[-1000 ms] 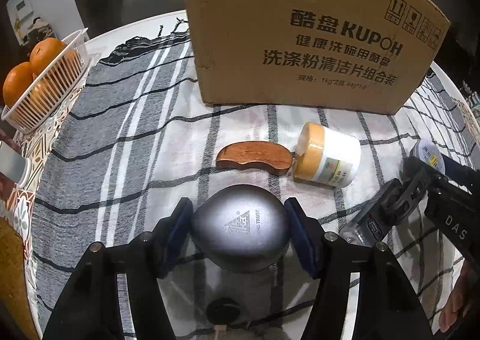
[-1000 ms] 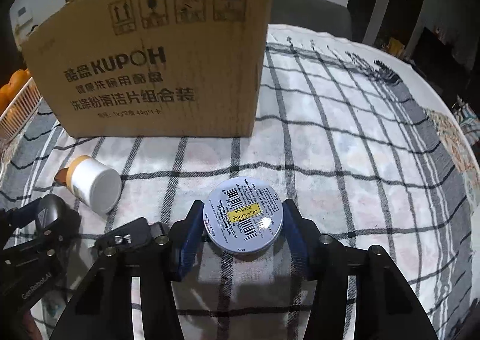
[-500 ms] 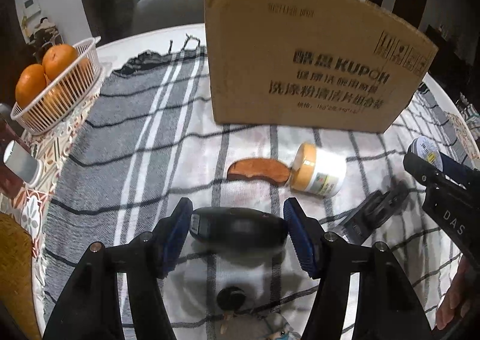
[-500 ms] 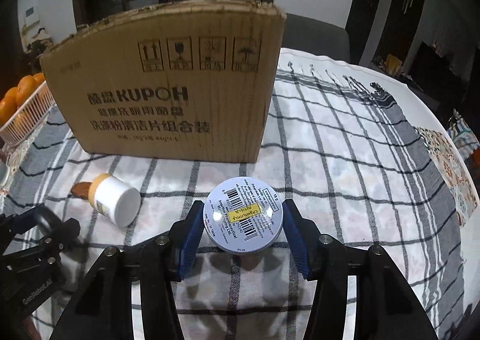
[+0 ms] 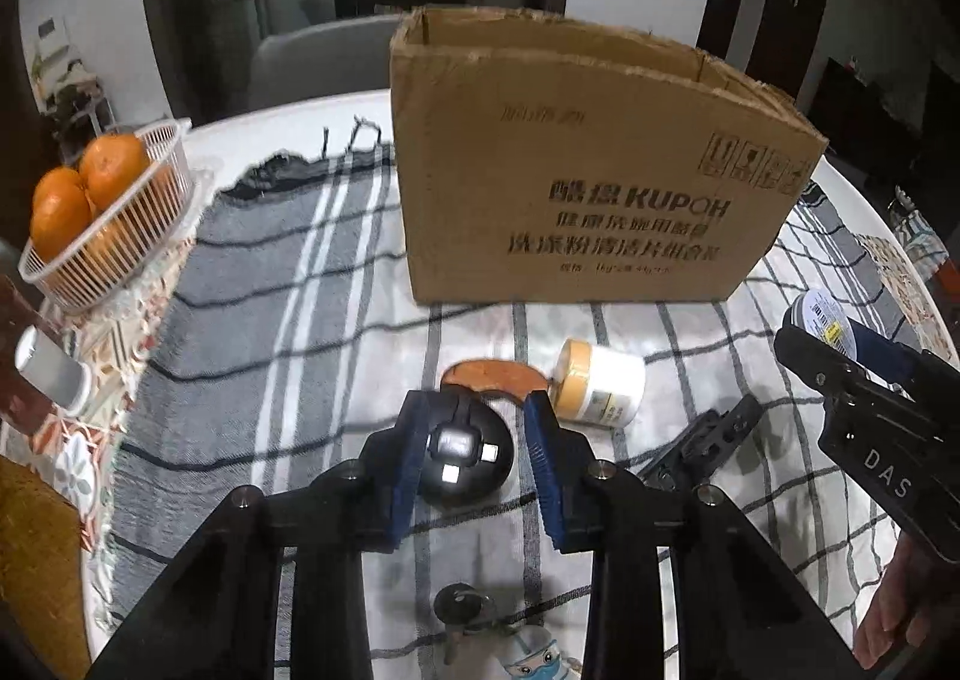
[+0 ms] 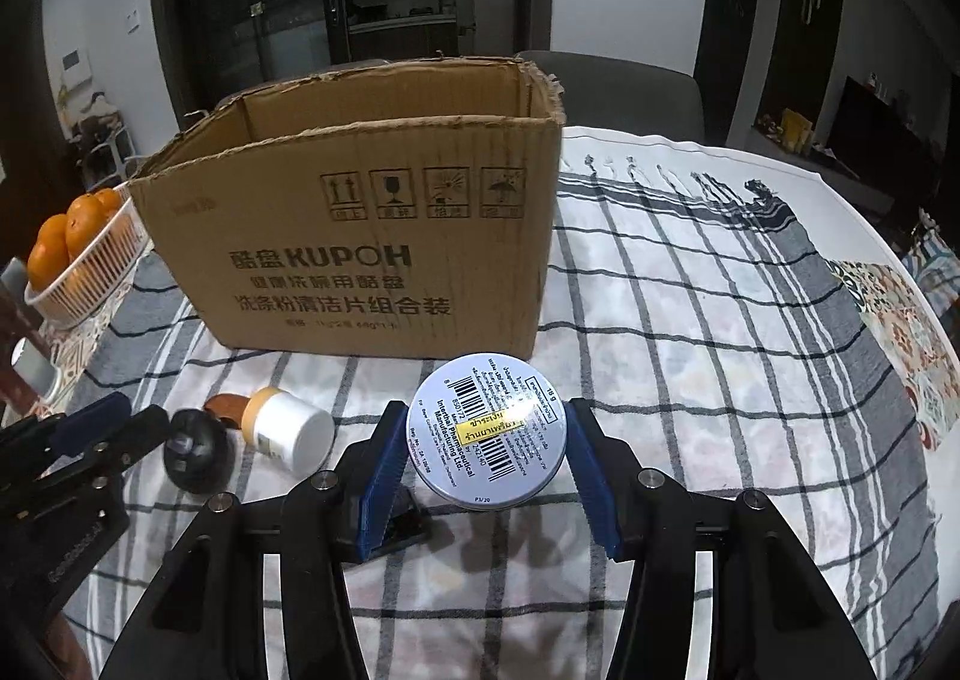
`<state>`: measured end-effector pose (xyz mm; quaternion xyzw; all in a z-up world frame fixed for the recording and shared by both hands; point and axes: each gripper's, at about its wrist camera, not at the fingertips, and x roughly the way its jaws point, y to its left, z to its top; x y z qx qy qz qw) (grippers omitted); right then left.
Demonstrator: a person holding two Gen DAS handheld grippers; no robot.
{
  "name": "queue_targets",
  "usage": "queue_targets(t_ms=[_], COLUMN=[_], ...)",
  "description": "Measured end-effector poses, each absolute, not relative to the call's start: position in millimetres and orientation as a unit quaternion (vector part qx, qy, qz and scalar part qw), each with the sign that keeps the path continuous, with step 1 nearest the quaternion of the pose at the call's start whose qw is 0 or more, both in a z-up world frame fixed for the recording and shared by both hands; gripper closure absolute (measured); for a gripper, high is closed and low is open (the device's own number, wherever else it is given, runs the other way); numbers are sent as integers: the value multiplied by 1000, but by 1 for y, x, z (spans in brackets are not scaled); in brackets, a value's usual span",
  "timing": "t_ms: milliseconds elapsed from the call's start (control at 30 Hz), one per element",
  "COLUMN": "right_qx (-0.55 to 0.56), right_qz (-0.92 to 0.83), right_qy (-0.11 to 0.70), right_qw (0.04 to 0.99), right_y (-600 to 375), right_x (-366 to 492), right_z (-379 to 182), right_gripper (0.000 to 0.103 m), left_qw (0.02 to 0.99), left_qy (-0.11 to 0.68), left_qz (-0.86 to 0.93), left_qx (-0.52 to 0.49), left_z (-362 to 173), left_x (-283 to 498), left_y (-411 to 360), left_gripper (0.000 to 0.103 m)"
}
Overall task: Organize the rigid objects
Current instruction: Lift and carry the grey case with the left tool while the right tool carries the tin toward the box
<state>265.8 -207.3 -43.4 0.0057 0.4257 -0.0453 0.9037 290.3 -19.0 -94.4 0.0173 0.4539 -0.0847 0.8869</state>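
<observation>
While gripped: tin (image 6: pixel 486 431), dark gadget (image 5: pixel 465 455).

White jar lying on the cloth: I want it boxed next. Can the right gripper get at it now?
Probably not yet: the right gripper is shut on the round tin, so its jaws are full. The white jar lies uncovered to its left, with nothing between them.
</observation>
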Motion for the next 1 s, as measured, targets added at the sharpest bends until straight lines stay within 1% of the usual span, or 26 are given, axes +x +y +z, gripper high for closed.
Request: queue_targets(t_ms=[67,133,200,300,433,500,633,833,933,1000], right_qx=[5,6,6,-4,-7,-9,-12,-16,-17,-18], right_qz=[-44,-42,-40,-40,-36,-36,-36,-39,-42,-44], right_qy=[427,432,437,437,441,442,444,453,456,457], right_qw=[903,901,898,898,897,896,895,891,889,888], right_y=[-205,-201,-199,-194,-191,-190,-188,-187,-188,-188], right_x=[267,268,269,267,267,267,269,275,277,279], right_z=[-46,-49,-53,-57,-61,-62,-65,-73,-76,-78], right_gripper=[50,50,50,50,50,50,50,50,50,50], left_qw=[884,882,883,883,882,882,878,877,874,872], left_qy=[458,463,460,461,462,462,469,470,474,478], left_qz=[-90,-90,-88,-87,-84,-90,-84,-78,-79,-82], left_qx=[12,9,12,11,21,30,39,61,63,61], left_z=[-99,-104,-108,-113,-119,-123,-133,-144,-149,-153], left_x=[290,289,286,284,286,288,296,309,313,315], left_y=[-17,-13,-11,-8,-8,-9,-11,-17,-18,-18], left_gripper=[69,59,43,34,29,21,20,22,28,36])
